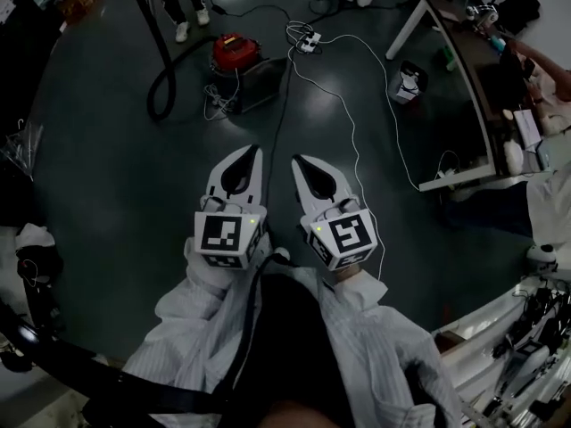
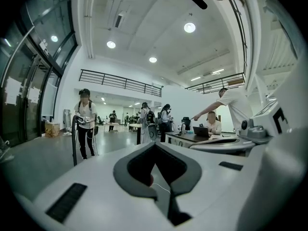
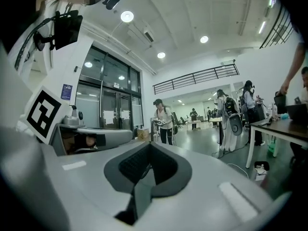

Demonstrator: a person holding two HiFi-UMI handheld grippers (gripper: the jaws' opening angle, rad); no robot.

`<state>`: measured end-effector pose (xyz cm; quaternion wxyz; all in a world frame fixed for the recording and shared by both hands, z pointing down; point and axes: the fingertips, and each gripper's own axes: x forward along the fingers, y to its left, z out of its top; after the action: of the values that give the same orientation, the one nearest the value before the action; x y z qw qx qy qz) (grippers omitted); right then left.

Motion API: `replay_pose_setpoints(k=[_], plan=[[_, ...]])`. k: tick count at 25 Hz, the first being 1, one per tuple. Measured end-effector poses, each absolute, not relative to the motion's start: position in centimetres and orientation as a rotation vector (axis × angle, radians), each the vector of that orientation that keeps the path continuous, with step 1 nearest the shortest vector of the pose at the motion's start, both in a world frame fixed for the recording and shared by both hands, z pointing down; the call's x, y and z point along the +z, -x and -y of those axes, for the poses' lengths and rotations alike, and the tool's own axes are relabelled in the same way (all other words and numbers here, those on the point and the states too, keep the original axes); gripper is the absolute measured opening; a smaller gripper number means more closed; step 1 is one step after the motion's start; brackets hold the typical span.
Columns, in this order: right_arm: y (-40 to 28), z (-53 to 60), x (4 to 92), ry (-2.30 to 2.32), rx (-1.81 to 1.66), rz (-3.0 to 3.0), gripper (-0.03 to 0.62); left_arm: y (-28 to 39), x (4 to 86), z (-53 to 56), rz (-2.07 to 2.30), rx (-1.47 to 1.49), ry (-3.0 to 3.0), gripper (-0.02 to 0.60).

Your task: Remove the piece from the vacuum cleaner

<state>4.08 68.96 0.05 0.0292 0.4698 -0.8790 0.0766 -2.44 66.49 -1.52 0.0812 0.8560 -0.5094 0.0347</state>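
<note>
A red canister vacuum cleaner [image 1: 234, 52] stands on the dark floor some way ahead, on a grey mat. Its black hose [image 1: 163, 78] curls off to the left. Both grippers are held side by side at waist height, well short of the vacuum and pointing toward it. My left gripper [image 1: 253, 153] is shut with nothing in it, and so is my right gripper [image 1: 299, 161]. In the left gripper view the jaws [image 2: 155, 146] meet, and a speck of the red vacuum [image 2: 150, 179] shows through the gap behind them. The right gripper view shows its jaws [image 3: 150, 146] closed and empty too.
A white power strip [image 1: 308, 39] with trailing white cables [image 1: 357, 141] lies right of the vacuum. A long desk [image 1: 464, 78] with seated people runs along the right. Someone's feet [image 1: 191, 21] stand beyond the vacuum. A person wearing a backpack rig [image 2: 85, 124] stands in the hall.
</note>
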Motion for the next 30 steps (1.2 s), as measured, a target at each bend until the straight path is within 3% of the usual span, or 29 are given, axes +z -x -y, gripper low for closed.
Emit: replay_pose_setpoints(k=[8,22,30], plan=[[-5.3,-59.6,2.6,-1.451,0.291,2.682,0.0,2.3,1.6,-57.2,1.534,0.145,-2.522,0.003],[-1.4,-30.8,6.0,-1.42,0.321,2.591,0.0,6.5,6.7,-29.5,1.469,0.287,-2.511,0.003],[-4.3,-16.7,12.9,-1.289,0.451,2.538,0.002,3.9,13.4,-16.8,1.461,0.395,-2.402,0.003]])
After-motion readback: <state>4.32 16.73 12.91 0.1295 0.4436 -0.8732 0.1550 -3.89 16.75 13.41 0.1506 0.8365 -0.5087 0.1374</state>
